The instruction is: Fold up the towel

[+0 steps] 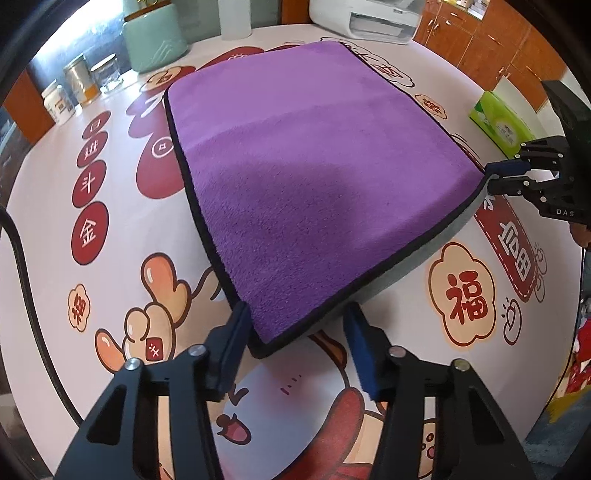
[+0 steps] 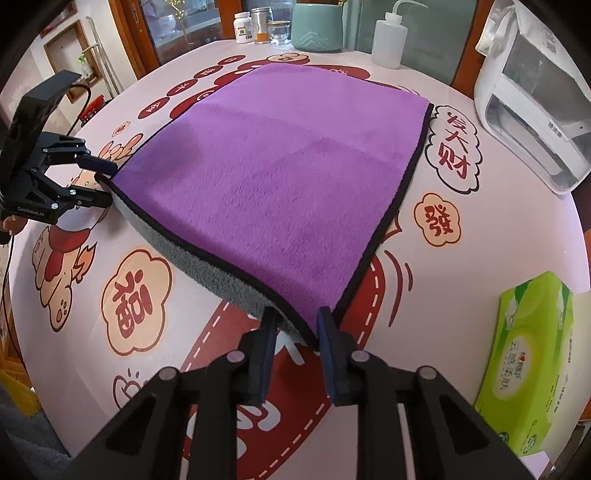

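A purple towel [image 1: 295, 158] with black trim and a grey underside lies spread on the patterned table; it also shows in the right wrist view [image 2: 288, 177]. Its near edge is lifted a little, showing the grey side. My left gripper [image 1: 297, 319] is open, its fingers on either side of the towel's near left corner. My right gripper [image 2: 297, 319] is open around the near right corner. Each gripper shows in the other's view, the right gripper [image 1: 493, 177] at one corner and the left gripper [image 2: 105, 181] at the other.
A green tissue box [image 2: 532, 369] sits at the right, also in the left wrist view [image 1: 498, 122]. A white printer [image 2: 535, 110], a squeeze bottle [image 2: 389, 37], a teal jar [image 2: 317, 26] and small jars [image 1: 74, 88] stand along the table's far edge. A black cable [image 1: 22, 258] runs at the left.
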A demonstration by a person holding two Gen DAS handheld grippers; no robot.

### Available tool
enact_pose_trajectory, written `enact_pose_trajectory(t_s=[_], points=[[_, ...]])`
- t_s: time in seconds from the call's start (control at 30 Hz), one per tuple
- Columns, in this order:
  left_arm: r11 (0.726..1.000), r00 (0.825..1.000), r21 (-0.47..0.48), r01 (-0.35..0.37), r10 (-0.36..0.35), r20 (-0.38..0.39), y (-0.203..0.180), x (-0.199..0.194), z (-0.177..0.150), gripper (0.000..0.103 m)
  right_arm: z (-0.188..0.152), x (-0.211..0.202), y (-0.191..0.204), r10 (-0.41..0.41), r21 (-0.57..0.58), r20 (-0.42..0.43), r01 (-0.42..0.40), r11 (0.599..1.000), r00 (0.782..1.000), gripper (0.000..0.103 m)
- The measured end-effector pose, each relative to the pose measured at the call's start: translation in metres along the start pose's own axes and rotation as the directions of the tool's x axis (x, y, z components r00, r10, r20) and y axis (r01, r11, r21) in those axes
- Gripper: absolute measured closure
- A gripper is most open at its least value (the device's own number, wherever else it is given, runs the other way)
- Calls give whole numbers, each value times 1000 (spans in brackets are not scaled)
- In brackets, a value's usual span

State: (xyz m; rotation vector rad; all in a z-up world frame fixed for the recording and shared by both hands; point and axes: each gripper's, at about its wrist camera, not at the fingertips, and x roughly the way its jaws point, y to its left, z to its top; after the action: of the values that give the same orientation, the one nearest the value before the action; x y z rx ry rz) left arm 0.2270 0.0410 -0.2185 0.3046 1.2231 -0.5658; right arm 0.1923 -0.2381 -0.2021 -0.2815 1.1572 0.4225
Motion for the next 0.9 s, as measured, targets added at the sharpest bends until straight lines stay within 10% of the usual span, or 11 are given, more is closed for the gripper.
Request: enact_pose_trajectory(t_s=[0.9], points=[[997, 998, -49, -64, 63, -16, -2, -15, 8, 94, 8, -10, 3, -33, 42, 23, 32, 999, 999, 97]])
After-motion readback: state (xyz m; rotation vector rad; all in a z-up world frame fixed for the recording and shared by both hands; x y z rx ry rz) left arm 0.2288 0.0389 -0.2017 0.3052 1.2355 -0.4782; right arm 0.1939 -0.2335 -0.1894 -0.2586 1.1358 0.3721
